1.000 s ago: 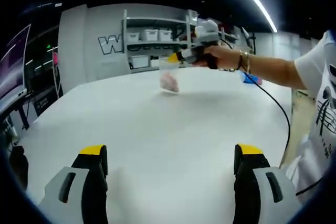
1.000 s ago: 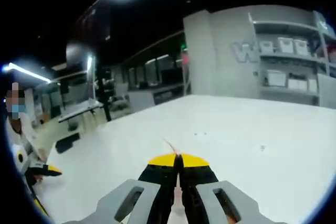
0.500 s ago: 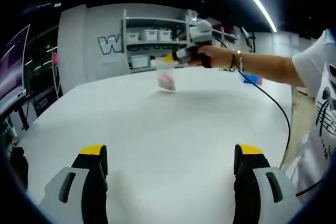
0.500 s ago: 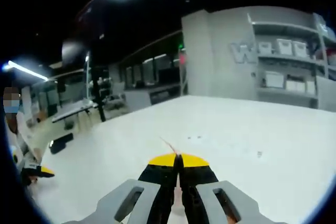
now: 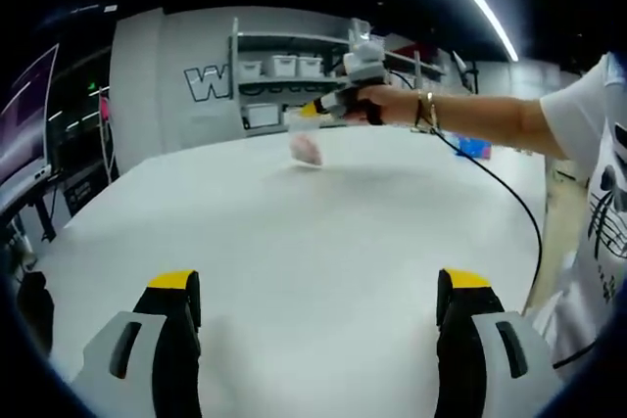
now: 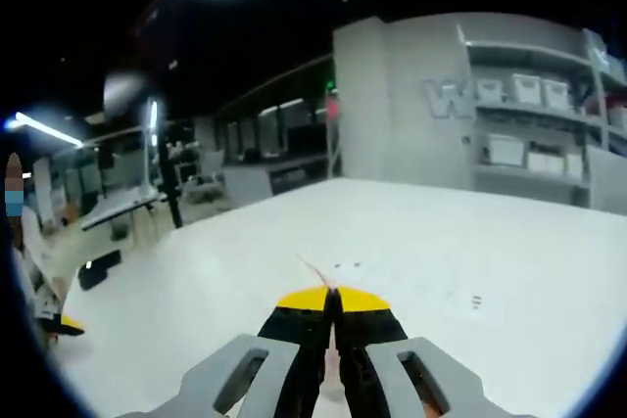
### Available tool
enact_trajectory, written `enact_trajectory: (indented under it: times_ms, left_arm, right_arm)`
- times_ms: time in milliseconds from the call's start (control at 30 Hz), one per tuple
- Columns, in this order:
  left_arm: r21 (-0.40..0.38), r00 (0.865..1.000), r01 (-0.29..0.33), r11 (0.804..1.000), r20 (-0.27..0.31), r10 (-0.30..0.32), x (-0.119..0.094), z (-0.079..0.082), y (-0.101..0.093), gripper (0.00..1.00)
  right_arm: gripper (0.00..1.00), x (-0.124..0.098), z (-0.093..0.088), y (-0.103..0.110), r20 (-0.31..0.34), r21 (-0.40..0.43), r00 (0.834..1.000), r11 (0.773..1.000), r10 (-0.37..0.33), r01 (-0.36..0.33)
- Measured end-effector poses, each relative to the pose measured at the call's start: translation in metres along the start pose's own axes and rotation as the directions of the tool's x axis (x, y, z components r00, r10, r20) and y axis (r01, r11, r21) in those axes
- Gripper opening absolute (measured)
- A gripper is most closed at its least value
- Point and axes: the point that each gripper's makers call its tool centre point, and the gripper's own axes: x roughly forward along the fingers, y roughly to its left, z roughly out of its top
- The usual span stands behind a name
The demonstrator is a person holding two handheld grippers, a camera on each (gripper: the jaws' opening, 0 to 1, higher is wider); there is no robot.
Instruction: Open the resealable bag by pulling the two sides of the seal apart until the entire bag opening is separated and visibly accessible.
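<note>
Two tongs appear over a white table (image 5: 294, 242). Left tongs (image 5: 318, 301), seen in the left gripper view, stand wide open above the bare tabletop, yellow tips well apart. Right tongs (image 5: 315, 108), held by a hand (image 5: 377, 105) reaching in from the right of that view, are closed on the top edge of a clear resealable bag (image 5: 307, 142), which hangs above the far part of the table with pink contents inside. In the right gripper view, the same tongs (image 6: 333, 302) have their jaws pressed together on a thin strip of the bag. Shelving (image 5: 289, 70) stands behind.
</note>
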Motion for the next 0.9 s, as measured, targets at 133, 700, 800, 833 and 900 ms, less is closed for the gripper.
enact_trajectory:
  times_ms: [133, 700, 800, 833, 900]
  left_arm:
    - [-0.003, 1.0, 0.004, 1.0, -0.001, -0.004, 0.001, -0.001, 0.0, 1.0]
    - [-0.02, 1.0, 0.002, 1.0, -0.015, -0.002, 0.007, -0.006, 0.007, 1.0]
    - [-0.022, 1.0, 0.006, 1.0, -0.018, -0.006, 0.009, -0.006, 0.008, 1.0]
    - [-0.022, 1.0, 0.007, 1.0, -0.019, -0.007, 0.01, -0.006, 0.008, 1.0]
    - [-0.023, 1.0, 0.005, 1.0, -0.02, -0.006, 0.01, -0.006, 0.009, 1.0]
  right_arm:
    - [0.0, 0.008, 0.0, -0.004, -0.001, -0.001, 1.0, 1.0, -0.008, 0.008]
    - [0.0, 0.045, 0.01, -0.026, -0.015, -0.086, 0.997, 0.994, -0.072, 0.07]
    - [0.0, 0.052, 0.011, -0.029, -0.009, -0.072, 0.996, 0.994, -0.084, 0.083]
    - [0.0, 0.053, 0.011, -0.029, -0.008, -0.07, 0.996, 0.994, -0.089, 0.088]
    - [0.0, 0.057, 0.01, -0.029, -0.004, -0.086, 0.995, 0.991, -0.103, 0.102]
